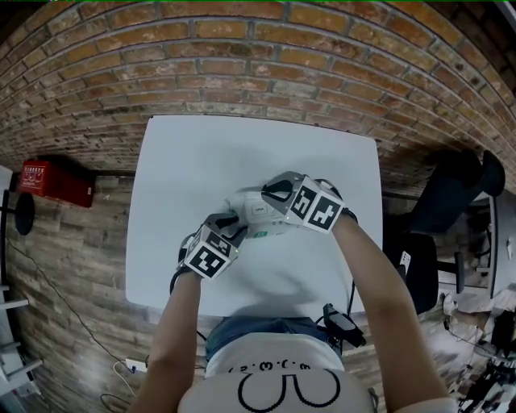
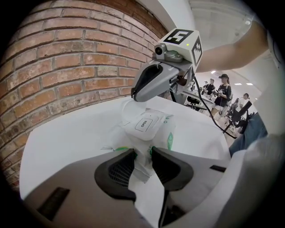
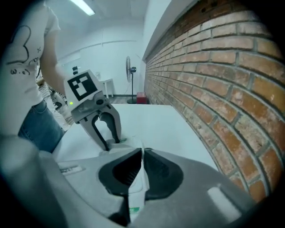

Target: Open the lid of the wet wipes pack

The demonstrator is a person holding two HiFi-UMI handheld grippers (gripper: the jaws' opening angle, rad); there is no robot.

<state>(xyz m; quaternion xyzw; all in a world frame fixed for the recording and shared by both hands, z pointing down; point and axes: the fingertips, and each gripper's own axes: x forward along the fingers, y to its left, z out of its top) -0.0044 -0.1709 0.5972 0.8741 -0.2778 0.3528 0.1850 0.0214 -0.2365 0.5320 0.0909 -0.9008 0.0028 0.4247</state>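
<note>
Pinching | left gripper [image 2: 142,153] clamped on wet wipes pack [image 2: 165,130] end | right gripper [image 3: 143,151] clamped on lid [image 2: 144,125] edge

A white counter [image 1: 193,153] stands against a brick wall [image 1: 242,48]. A red box [image 1: 56,181] sits to the left of the counter, by the bricks. A black chair [image 1: 451,193] is on the right side. Far off in the room stands a tall fan [image 3: 130,73]. Some people [image 2: 222,91] stand near desks. A long light [image 3: 84,6] glows on the ceiling.
</note>
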